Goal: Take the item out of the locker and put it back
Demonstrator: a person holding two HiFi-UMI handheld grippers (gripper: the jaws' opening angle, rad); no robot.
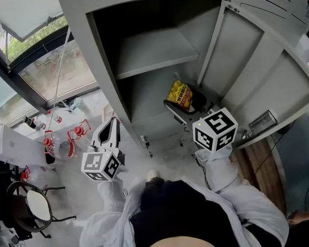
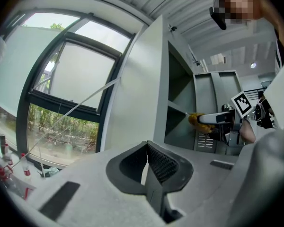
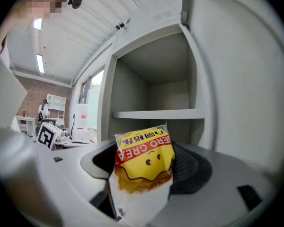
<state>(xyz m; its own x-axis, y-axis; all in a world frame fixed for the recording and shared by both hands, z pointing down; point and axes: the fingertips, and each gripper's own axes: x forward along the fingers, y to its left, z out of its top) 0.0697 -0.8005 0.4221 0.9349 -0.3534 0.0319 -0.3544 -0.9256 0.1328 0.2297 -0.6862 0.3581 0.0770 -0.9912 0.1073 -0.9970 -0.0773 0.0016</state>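
A yellow snack packet [image 3: 144,162] with a red band sits clamped between the jaws of my right gripper [image 3: 146,174]. From the head view the packet [image 1: 180,95] and the right gripper [image 1: 188,104] are at the mouth of the open grey locker [image 1: 154,50], below its shelf [image 1: 157,53]. In the right gripper view the shelf [image 3: 154,113] lies straight ahead, the compartments above and below it bare. My left gripper [image 1: 109,133] hangs outside the locker's left wall, and its jaws [image 2: 146,162] are shut with nothing in them. The left gripper view catches the packet [image 2: 197,120] far off.
The locker door [image 1: 270,81] stands swung open at the right. A window [image 2: 66,103] fills the space left of the locker. Red-handled bits lie on the floor [image 1: 67,138] at the lower left, beside a round stool [image 1: 38,205].
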